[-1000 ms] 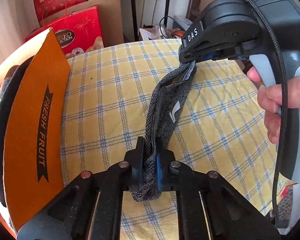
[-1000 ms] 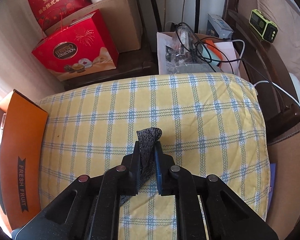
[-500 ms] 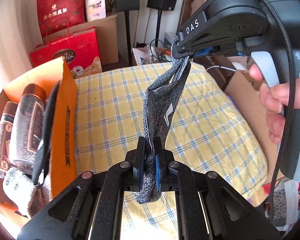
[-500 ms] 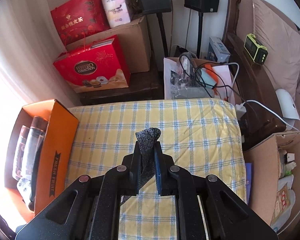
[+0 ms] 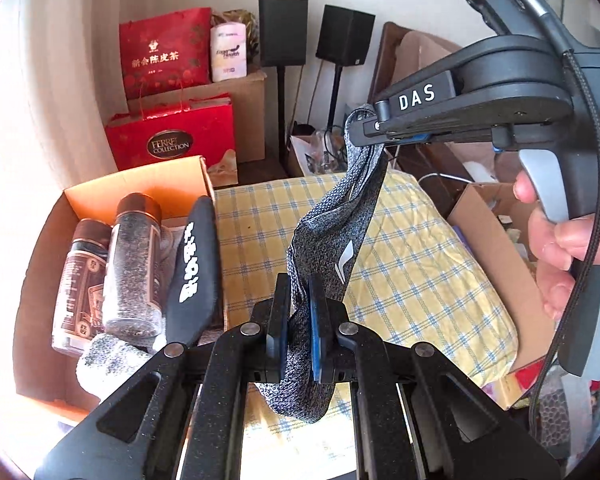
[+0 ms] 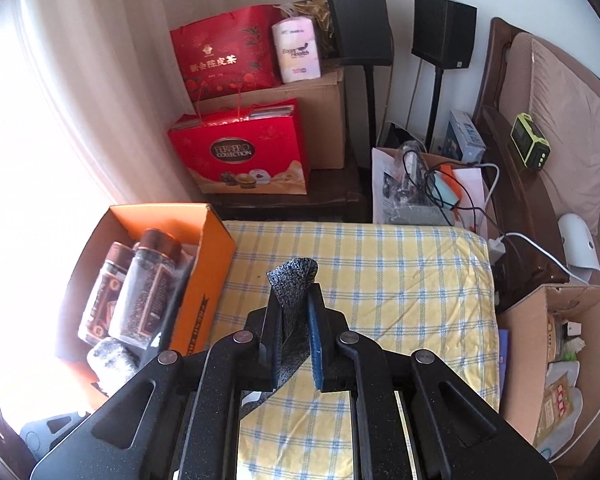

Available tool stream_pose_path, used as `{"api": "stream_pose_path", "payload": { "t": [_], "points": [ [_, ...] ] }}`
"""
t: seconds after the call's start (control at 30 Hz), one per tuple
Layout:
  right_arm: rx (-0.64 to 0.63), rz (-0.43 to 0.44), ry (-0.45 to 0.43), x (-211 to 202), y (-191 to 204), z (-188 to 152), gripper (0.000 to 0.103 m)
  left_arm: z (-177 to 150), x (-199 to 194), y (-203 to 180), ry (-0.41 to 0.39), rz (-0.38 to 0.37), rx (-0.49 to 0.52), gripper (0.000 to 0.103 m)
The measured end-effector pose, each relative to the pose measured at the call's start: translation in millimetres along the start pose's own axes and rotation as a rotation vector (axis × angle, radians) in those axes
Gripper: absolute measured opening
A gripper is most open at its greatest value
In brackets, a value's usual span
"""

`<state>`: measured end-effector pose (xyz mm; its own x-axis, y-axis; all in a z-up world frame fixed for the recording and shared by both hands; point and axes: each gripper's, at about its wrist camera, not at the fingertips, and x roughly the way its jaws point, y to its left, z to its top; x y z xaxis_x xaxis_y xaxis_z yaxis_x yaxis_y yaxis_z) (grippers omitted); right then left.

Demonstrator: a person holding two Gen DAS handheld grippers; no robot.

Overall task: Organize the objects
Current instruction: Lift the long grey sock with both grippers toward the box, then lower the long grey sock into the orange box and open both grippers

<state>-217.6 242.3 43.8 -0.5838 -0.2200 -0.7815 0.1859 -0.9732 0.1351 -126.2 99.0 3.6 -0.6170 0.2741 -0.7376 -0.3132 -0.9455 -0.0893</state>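
Note:
A dark grey knitted sock point(image 5: 332, 232) with a white logo hangs stretched in the air between both grippers, above the yellow checked cushion point(image 5: 412, 264). My left gripper point(image 5: 299, 320) is shut on its lower end. My right gripper point(image 5: 364, 130), held by a hand point(image 5: 556, 248), is shut on its upper end. In the right wrist view the sock's tip point(image 6: 294, 280) sticks up out of my right gripper point(image 6: 292, 336). The orange fruit box point(image 6: 208, 264) stands left of the cushion and holds two jars point(image 6: 140, 284), a rolled grey sock point(image 6: 110, 360) and a black item point(image 5: 194, 264).
Red gift bags point(image 6: 240, 148) and a cardboard box point(image 6: 324, 120) stand behind the cushion. Two black speakers point(image 6: 360, 24) on stands are against the wall. An open carton point(image 6: 556, 364) sits at the right. Cables and a paper bag point(image 6: 420, 184) lie beyond the cushion's far edge.
Both grippers have risen with the sock, which now hangs well above the cushion. More of the room and the inside of the orange box have come into view.

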Motion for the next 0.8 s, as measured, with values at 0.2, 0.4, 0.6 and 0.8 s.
{"api": "stream_pose_path", "payload": {
  "t": [0.2, 0.4, 0.6, 0.8],
  "points": [
    [-0.046, 0.029, -0.007, -7, 37, 5, 0.010, -4, -17, 32, -0.010, 0.040, -0.026, 0.008],
    [-0.077, 0.059, 0.008, 3, 70, 5, 0.010, -14, -24, 69, -0.008, 0.087, -0.054, 0.008],
    [-0.104, 0.082, 0.049, 29, 100, 2, 0.010, -32, -16, 109, 0.031, 0.122, -0.102, 0.008],
    [-0.143, 0.093, 0.078, 56, 128, -2, 0.010, -46, -4, 134, 0.070, 0.147, -0.125, 0.008]
  ]
}}
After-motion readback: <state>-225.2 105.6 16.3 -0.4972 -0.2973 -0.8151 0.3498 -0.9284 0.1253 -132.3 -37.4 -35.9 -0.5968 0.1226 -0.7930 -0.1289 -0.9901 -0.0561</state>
